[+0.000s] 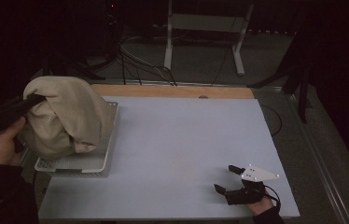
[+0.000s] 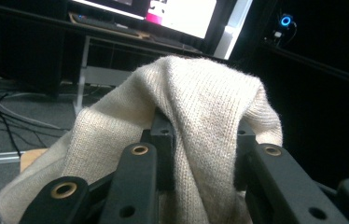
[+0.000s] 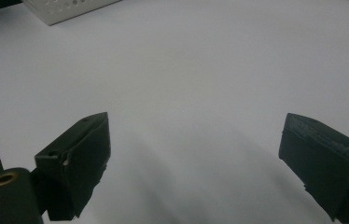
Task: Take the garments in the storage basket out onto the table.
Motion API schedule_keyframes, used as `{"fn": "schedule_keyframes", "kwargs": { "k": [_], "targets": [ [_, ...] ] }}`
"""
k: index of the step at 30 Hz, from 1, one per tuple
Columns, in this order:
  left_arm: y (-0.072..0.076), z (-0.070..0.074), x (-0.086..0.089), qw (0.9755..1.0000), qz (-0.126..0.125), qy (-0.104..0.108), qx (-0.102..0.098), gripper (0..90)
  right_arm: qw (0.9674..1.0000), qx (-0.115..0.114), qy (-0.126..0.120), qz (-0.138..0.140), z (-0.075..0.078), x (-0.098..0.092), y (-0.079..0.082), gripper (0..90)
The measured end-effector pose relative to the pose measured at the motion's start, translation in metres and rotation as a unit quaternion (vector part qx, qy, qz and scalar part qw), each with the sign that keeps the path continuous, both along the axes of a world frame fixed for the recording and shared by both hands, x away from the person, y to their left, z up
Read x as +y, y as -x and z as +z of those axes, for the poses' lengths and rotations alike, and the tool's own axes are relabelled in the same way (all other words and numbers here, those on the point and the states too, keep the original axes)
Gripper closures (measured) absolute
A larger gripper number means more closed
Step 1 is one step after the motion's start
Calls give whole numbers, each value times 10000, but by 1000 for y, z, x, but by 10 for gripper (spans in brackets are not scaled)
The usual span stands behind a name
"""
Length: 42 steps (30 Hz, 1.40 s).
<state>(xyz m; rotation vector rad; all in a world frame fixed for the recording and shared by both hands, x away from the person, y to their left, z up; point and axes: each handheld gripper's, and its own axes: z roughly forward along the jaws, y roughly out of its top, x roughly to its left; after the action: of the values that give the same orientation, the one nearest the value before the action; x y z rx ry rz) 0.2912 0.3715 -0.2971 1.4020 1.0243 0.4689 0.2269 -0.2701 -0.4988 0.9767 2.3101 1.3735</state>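
Sweater point(image 1: 67, 114) hangs bunched from the left gripper point(image 2: 200, 140), clamped tight to lift it clear of the basket point(image 1: 105, 156); right gripper point(image 1: 231, 179) rests open on the table point(image 1: 182, 140), ready.

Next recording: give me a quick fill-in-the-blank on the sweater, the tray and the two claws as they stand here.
1. The left claw is shut on a cream knitted ____.
2. The garment hangs over a white ____ at the table's left edge.
3. The right claw rests near the table's front right corner with its jaws ____.
4. Between the right claw's jaws there is only bare ____.

Missing words: sweater; tray; open; table
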Motion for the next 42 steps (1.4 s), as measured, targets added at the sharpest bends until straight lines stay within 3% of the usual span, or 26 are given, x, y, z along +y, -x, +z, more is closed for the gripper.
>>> {"fn": "schedule_keyframes", "kwargs": {
  "k": [10,18,31,42],
  "targets": [
    [-2,22,-19,9992,-332,130,-171,725,10000,-6,-3,7,0,0,0,92],
    [-9,34,-46,9974,-700,19,-193,725,10000,-17,-2,19,0,0,1,92],
    [-25,44,-91,9916,-1259,78,-271,725,10000,-25,-13,18,0,-1,1,92],
    [-43,46,-137,9841,-1757,62,-252,725,10000,-52,-41,31,1,-2,1,92]
  ]
}}
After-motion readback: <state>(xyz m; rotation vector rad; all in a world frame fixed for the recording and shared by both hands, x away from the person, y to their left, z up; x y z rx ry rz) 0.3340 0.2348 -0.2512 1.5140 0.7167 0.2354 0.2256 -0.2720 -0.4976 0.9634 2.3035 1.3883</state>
